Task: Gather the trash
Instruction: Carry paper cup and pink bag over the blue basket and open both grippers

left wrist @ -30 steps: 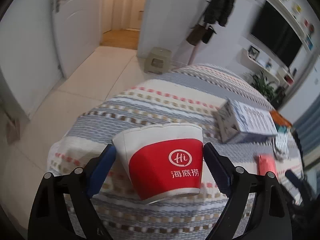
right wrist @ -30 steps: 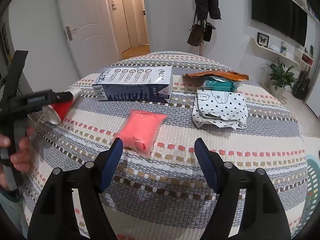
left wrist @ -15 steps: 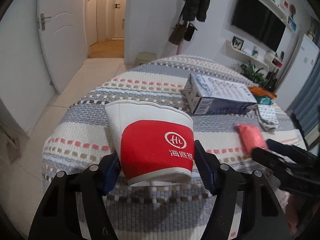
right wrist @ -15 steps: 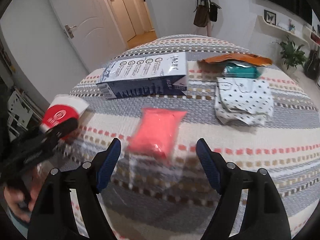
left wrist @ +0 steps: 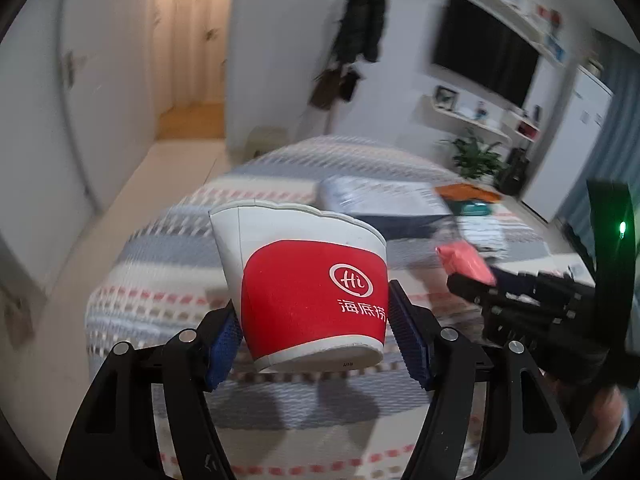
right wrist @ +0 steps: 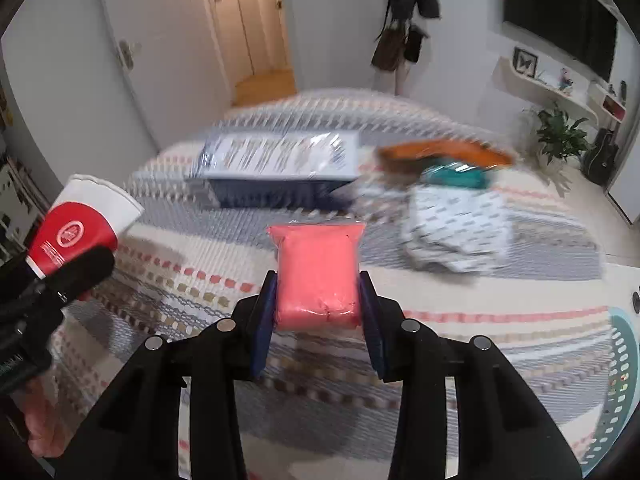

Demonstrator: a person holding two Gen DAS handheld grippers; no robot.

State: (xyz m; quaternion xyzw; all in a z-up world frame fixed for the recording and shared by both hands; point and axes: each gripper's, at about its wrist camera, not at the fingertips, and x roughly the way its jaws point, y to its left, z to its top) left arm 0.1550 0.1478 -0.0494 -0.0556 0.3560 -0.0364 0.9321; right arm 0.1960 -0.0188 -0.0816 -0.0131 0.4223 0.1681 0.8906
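My left gripper (left wrist: 314, 332) is shut on a red and white paper cup (left wrist: 308, 284) and holds it lifted above the striped tablecloth (left wrist: 168, 248). The cup also shows at the left of the right wrist view (right wrist: 80, 228). My right gripper (right wrist: 318, 300) is shut on a pink plastic packet (right wrist: 318, 276), raised off the cloth. The packet and the right gripper show at the right of the left wrist view (left wrist: 464, 262).
On the table lie a blue and white box (right wrist: 280, 160), a white dotted bag (right wrist: 456, 228), a teal packet (right wrist: 456, 174) and an orange wrapper (right wrist: 444, 150). A perforated basket rim (right wrist: 622, 364) shows at the right edge. A door, a hallway and a plant stand behind.
My right gripper has closed on the pink packet and lifted it. My left gripper has closed on the cup, lifted it and swung right.
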